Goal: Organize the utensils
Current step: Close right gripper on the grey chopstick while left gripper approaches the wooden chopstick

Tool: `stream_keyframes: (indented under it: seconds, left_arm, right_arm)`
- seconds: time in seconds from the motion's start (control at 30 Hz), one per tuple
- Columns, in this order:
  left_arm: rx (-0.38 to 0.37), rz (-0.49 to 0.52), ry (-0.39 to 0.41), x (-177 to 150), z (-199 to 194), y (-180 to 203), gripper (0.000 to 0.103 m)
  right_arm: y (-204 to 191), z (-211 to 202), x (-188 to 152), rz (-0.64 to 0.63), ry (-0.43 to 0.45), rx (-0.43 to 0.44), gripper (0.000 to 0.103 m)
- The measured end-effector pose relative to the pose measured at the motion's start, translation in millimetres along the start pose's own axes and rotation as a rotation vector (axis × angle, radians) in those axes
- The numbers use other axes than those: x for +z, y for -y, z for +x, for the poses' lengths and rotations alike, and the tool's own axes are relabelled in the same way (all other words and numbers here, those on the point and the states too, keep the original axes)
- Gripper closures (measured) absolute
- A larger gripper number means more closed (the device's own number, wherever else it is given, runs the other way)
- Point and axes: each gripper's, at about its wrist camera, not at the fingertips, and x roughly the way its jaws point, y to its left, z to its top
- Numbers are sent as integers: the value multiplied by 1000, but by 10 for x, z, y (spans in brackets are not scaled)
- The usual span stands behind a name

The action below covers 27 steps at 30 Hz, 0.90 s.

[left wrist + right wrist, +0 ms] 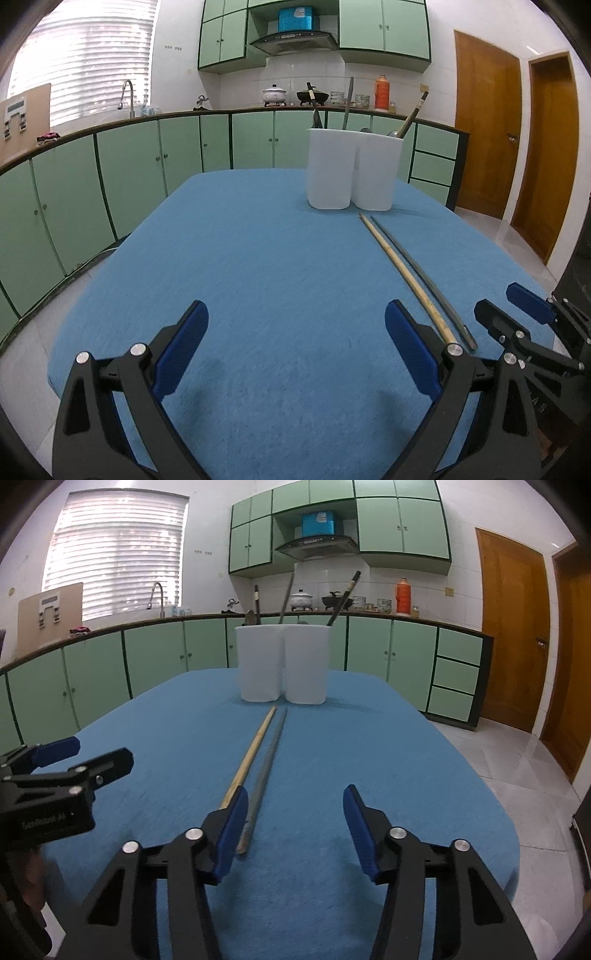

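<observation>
Both grippers [295, 354] [295, 830] spread, empty; chopsticks [258, 760] flat, tips toward holder [282, 664].

Two holders side by side, touching, at far end of table [424, 760]: left holder [259, 663], right holder [307, 664]. Utensils stand in both, leaning. Two chopsticks lie on table before holders, near ends nearest grippers: wood chopstick [253, 751] left, metal chopstick [269, 760] right, just beside each other. Left gripper [295, 354] left of chopsticks; right gripper [293, 830] at their near ends. Counter [110, 627] behind table.
</observation>
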Motion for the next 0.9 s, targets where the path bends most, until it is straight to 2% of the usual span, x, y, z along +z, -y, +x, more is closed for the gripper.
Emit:
stream_keyframes:
  seconds: [0.3, 0.63, 0.9]
  left_arm:
    - [-1, -6, 1, -29, -39, -3, 9]
    - [-1, -14, -7, 2, -3, 28, 9]
    - [-4, -19, -10, -15, 4, 31, 9]
  right_arm:
    - [-149, 1, -42, -25, 3, 0, 70]
    - [-217, 57, -109, -35, -14, 4, 77]
    - [-248, 22, -202, -27, 15, -18, 81]
